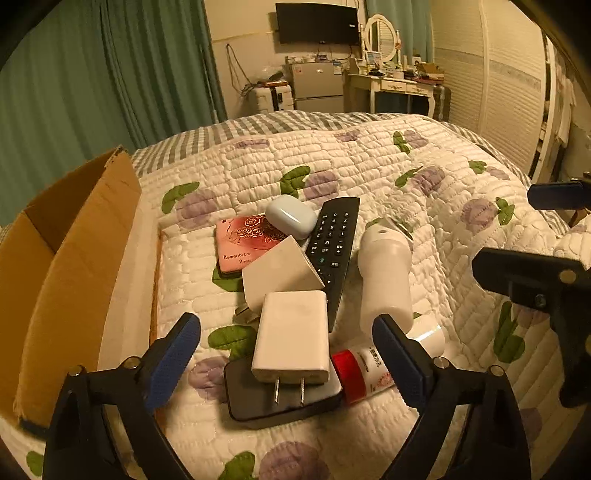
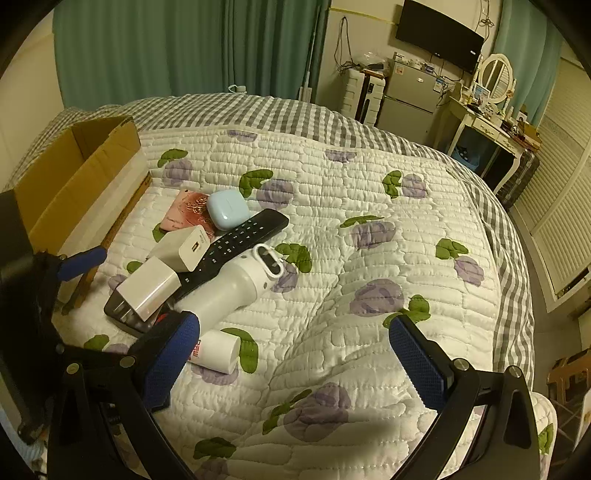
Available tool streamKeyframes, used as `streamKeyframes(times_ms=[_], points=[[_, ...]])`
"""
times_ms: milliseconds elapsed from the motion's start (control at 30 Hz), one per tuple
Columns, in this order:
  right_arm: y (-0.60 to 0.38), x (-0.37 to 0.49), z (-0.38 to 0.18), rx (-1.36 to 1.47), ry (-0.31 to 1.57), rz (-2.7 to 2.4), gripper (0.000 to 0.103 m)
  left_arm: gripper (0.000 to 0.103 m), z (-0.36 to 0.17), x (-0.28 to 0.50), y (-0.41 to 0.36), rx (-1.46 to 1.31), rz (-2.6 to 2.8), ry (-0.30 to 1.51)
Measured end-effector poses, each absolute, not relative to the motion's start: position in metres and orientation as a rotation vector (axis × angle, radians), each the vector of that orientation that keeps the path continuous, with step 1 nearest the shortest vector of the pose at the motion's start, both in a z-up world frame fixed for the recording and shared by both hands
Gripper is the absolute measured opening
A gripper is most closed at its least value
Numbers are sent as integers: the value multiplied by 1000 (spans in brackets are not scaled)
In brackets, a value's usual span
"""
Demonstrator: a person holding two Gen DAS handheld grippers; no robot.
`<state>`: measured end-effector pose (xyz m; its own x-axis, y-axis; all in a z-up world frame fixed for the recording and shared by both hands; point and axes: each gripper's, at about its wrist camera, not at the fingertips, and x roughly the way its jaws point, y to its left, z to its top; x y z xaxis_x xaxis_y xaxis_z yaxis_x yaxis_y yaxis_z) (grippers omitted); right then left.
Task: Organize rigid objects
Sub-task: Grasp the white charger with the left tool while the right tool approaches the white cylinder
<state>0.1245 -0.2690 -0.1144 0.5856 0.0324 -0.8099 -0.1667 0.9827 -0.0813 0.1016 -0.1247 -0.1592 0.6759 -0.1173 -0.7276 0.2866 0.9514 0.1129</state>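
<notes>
A pile of objects lies on the quilted bed. A white charger (image 1: 293, 338) rests on a black phone (image 1: 258, 402), beside a second white charger (image 1: 279, 271), a black remote (image 1: 332, 245), a pale blue earbud case (image 1: 291, 216), a pink phone case (image 1: 242, 243), a white bottle (image 1: 386, 277) and a red-and-white tube (image 1: 365, 369). My left gripper (image 1: 286, 354) is open, with its jaws either side of the nearer charger. My right gripper (image 2: 295, 354) is open and empty over bare quilt, right of the pile (image 2: 207, 266). It also shows in the left wrist view (image 1: 517, 236).
An open cardboard box (image 1: 62, 258) stands at the left of the bed, also seen in the right wrist view (image 2: 77, 177). Green curtains, a small fridge (image 1: 317, 85), a dressing table (image 1: 399, 85) and a wall TV (image 1: 317, 24) lie beyond the bed.
</notes>
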Motion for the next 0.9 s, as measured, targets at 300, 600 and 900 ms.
streamKeyframes(times_ms=[300,600,900], points=[[-259,134,-125,-175,971,100,103,40,-165,105,-113,150,-317,842],[-255,153,-144,-32,1088,83,103,40,-154,95,-88,39,-166,795],[-254,187,-178,172,1200,25,102,40,-152,96,-84,20,-153,777]])
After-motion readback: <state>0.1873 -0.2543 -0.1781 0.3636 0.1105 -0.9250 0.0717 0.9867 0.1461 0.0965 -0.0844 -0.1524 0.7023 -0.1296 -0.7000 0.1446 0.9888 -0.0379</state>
